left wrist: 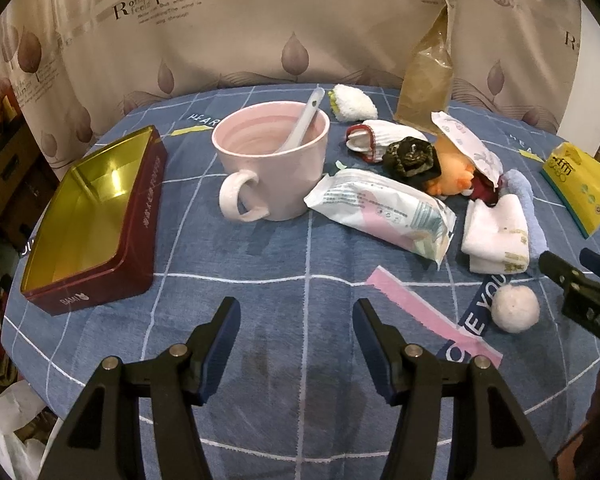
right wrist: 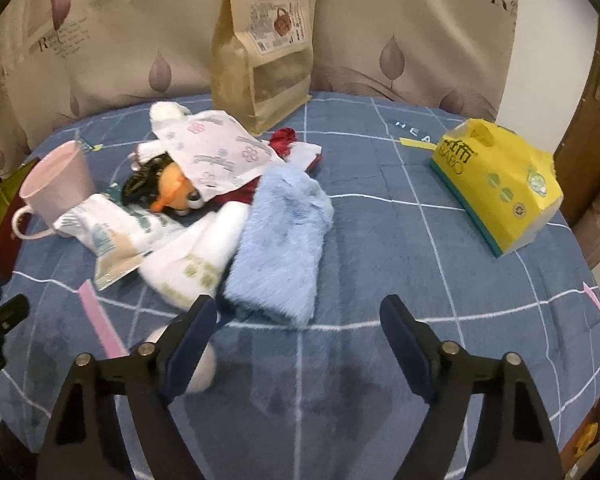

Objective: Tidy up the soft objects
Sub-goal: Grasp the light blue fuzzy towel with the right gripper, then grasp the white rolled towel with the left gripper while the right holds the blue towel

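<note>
My left gripper (left wrist: 297, 308) stands open over bare tablecloth, nothing between its fingers. A pile of soft things lies to its far right: a folded white towel (left wrist: 496, 236), a blue fluffy cloth (left wrist: 520, 188), an orange plush toy (left wrist: 452, 176), a dark scrunchie (left wrist: 410, 156) and a red-trimmed white sock (left wrist: 376, 136). A white fluffy ball (left wrist: 515, 307) rests just left of my right gripper (left wrist: 568, 258). In the right wrist view my right gripper (right wrist: 300, 304) is open and holds nothing. The blue fluffy cloth (right wrist: 284, 240) lies just beyond its tips, and the ball (right wrist: 204, 364) is half hidden behind its left finger.
An open maroon tin with a gold inside (left wrist: 96, 216) sits at the left. A pink mug (left wrist: 272, 160) with a spoon stands mid-table beside a wipes packet (left wrist: 384, 216). A brown paper bag (right wrist: 264, 44) stands at the back and a yellow tissue pack (right wrist: 496, 184) lies right.
</note>
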A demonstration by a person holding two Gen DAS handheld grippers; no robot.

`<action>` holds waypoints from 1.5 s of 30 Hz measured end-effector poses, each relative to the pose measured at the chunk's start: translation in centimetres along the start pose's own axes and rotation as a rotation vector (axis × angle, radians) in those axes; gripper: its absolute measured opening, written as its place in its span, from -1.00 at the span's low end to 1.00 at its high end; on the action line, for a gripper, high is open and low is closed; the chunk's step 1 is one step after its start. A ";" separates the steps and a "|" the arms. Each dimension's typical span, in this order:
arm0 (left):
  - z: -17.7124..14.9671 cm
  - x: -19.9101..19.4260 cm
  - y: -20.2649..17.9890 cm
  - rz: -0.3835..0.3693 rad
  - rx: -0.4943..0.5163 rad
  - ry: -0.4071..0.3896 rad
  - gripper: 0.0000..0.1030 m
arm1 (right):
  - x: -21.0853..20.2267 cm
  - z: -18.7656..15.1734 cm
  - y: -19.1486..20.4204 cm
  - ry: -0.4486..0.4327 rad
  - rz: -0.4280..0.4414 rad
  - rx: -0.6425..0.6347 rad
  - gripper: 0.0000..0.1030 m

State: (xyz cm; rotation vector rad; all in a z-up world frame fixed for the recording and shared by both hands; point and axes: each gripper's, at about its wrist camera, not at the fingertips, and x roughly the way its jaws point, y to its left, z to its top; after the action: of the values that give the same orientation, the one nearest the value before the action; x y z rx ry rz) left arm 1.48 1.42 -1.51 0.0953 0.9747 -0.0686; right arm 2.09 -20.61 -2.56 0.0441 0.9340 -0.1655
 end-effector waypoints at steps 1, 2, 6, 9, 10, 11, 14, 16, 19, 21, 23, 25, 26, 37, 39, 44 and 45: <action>0.0 0.1 0.1 0.001 -0.002 0.002 0.16 | 0.4 0.1 -0.1 0.005 -0.004 -0.001 0.52; 0.1 0.3 0.2 0.002 -0.002 0.005 0.16 | 1.0 0.2 -0.2 0.015 -0.006 -0.002 0.50; 0.3 0.6 0.2 0.006 0.003 0.010 0.16 | 2.8 0.8 -0.6 0.047 0.020 0.013 0.48; 0.4 0.7 0.2 0.007 0.008 0.011 0.16 | 4.0 1.4 -0.5 0.052 0.030 0.009 0.48; 0.5 0.7 0.1 0.008 0.011 0.009 0.16 | 4.3 1.6 -0.5 0.054 0.036 0.011 0.48; 0.5 0.7 0.0 0.009 0.014 0.009 0.16 | 4.7 1.9 -0.5 0.055 0.044 0.012 0.48; 0.7 0.8 -0.2 0.008 0.024 0.006 0.16 | 6.0 2.6 -0.5 0.060 0.065 0.019 0.48; 0.8 0.7 -0.3 0.007 0.033 0.000 0.16 | 6.6 3.0 -0.5 0.062 0.083 0.025 0.48; 1.1 0.7 -0.6 0.004 0.045 -0.005 0.16 | 7.4 3.3 -0.3 0.063 0.116 0.025 0.18; 1.3 0.6 -0.9 0.002 0.052 -0.009 0.16 | 7.5 3.4 -0.2 0.050 0.132 0.020 -0.04; 1.5 0.5 -1.2 -0.003 0.062 -0.016 0.16 | 7.2 3.3 -0.1 0.043 0.150 0.007 -0.22; 1.9 0.3 -1.8 -0.022 0.078 -0.020 0.16 | 7.0 3.0 -0.3 0.033 0.156 0.013 -0.33; 2.0 0.3 -2.0 -0.030 0.083 -0.022 0.16 | 7.0 2.9 -0.5 0.032 0.162 0.019 -0.35; 4.5 -0.1 -7.5 -0.218 0.209 -0.024 0.16 | 6.0 2.1 -6.0 -0.005 0.027 0.103 -0.41; 4.9 -0.3 -8.8 -0.251 0.237 -0.030 0.16 | 5.8 2.1 -7.4 -0.020 -0.030 0.116 -0.41; 5.6 0.1 -11.9 -0.339 0.303 0.001 0.17 | 7.0 1.6 -10.2 0.006 -0.068 0.168 -0.41; 5.7 0.4 -12.7 -0.358 0.318 0.018 0.17 | 7.1 1.4 -10.4 -0.009 -0.057 0.179 -0.41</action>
State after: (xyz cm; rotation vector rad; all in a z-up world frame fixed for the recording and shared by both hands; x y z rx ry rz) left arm 5.10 -11.85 0.69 0.2132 0.9843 -0.5538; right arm 5.62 -31.87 -7.06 0.1823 0.9103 -0.3014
